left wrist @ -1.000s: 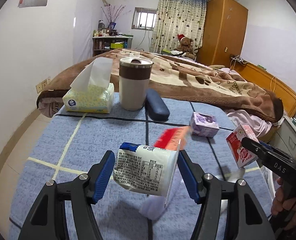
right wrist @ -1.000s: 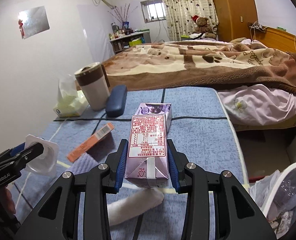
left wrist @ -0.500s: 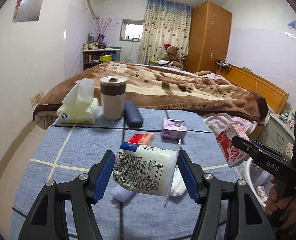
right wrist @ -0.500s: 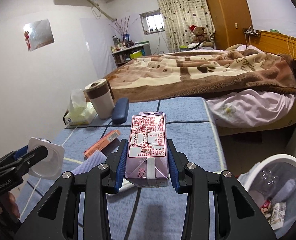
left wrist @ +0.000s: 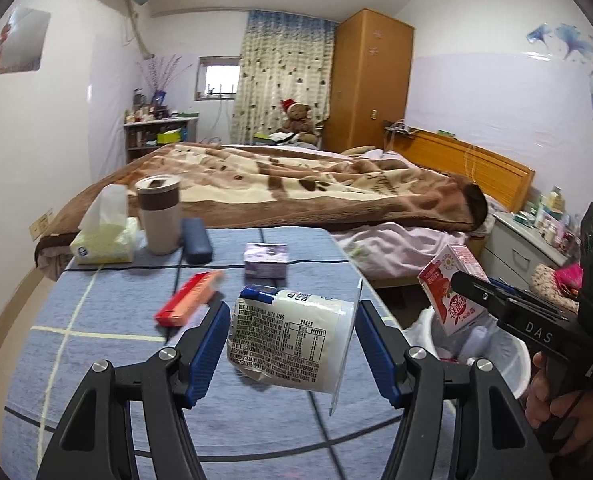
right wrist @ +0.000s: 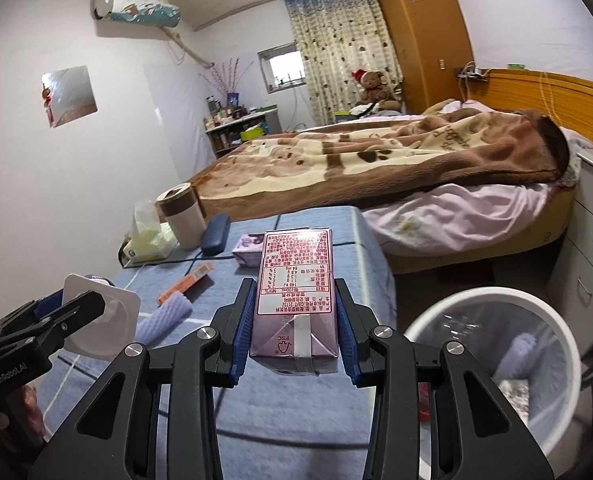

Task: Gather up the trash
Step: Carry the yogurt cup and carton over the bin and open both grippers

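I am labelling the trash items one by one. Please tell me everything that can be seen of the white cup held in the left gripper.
The white cup looks like thin plastic, with a blue band and dense black print on its side. It lies tilted on its side in the air above the blue table cloth, its wide square rim toward the right. The left gripper is shut on it, blue pads pressing base and rim. The base end looks dented.

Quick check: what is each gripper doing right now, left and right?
Left gripper: closed on the yogurt cup.
Right gripper: closed on the drink carton.
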{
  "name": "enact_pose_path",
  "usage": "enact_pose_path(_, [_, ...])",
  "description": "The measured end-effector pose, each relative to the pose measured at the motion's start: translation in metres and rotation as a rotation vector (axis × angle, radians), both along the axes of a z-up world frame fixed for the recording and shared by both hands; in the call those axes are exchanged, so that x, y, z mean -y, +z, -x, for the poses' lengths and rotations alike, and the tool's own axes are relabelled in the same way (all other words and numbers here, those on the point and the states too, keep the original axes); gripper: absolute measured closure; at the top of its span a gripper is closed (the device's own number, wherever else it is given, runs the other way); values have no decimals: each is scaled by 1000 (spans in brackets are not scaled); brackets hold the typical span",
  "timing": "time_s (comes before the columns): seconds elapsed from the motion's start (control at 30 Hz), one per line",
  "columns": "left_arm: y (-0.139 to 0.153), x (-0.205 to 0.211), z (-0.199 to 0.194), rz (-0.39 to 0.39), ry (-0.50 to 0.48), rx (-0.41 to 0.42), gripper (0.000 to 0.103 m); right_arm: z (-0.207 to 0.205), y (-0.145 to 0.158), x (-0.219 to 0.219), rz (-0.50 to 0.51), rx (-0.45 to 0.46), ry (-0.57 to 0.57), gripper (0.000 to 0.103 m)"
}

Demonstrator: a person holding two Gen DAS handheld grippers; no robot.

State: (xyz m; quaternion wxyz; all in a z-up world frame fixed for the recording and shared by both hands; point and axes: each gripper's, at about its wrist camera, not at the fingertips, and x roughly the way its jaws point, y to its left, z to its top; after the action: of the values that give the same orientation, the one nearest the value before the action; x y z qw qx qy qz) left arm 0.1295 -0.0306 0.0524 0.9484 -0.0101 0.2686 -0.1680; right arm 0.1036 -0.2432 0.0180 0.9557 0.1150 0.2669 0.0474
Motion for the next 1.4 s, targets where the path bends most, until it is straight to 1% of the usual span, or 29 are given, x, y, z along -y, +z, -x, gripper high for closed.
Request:
enact_pose_path(0.13, [1, 22, 10, 13, -50, 5, 38, 15, 0, 17, 9, 1, -38, 64])
enact_pose_path(0.3, [-3, 58, 22, 18, -138, 4, 38, 36, 1, 40, 10, 8, -106, 64])
enact_pose_path(0.53, [-6, 97, 32, 22, -216, -3, 38, 53, 2, 65, 19, 10, -183, 64])
enact_pose_path(0.87, [-16, 144, 45, 30, -315, -13, 38, 67, -12, 91, 29, -29, -231, 64])
enact_pose_path(0.93, [-20, 156, 47, 21, -338, -19, 38, 69, -14, 96, 29, -40, -235, 64])
enact_pose_path(1.03, [-24, 172, 52, 0, -361, -12, 38, 72, -17, 104, 33, -50, -251, 64])
enact_pose_path(1.2, [-31, 192, 52, -20, -384, -29, 38, 77, -20, 116, 29, -57, -272, 64])
enact_pose_path(1.3, [-34, 201, 50, -40, -388, -30, 38, 75, -23, 123, 31, -71, -279, 64])
enact_pose_path(1.4, [-38, 212, 46, -43, -399, -45, 38, 73, -27, 128, 25, -89, -275, 64])
